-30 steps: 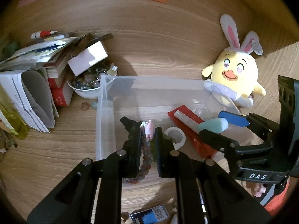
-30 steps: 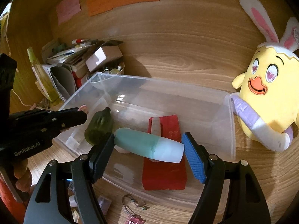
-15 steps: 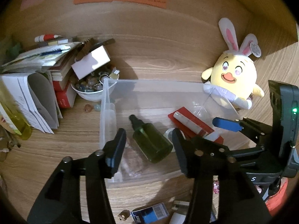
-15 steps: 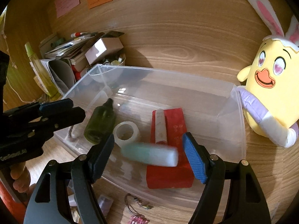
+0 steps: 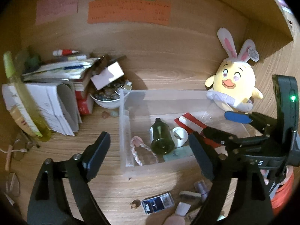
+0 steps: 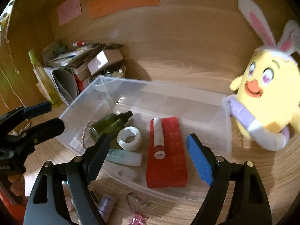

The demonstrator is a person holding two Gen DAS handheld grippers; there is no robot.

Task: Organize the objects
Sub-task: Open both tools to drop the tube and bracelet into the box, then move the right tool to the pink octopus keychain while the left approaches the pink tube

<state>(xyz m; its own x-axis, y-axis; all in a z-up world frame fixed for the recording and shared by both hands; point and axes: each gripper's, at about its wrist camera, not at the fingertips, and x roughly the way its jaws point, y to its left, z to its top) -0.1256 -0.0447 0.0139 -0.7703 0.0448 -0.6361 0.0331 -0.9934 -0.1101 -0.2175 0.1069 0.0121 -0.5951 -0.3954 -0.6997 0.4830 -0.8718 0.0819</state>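
Left tool (image 5: 150, 153): jaws spread wide, just opened, holding nothing.
Right tool (image 6: 148, 157): wide apart, just opened further, empty.
Bin (image 6: 168, 91): centre frame on desk (image 5: 168, 71).
In bin: bottle (image 6: 108, 123), tape (image 6: 129, 137), tube (image 6: 125, 156), red box (image 6: 168, 161).

We read a white letter "S" on the right claw's (image 5: 215, 129) body; other print is too blurred to read.
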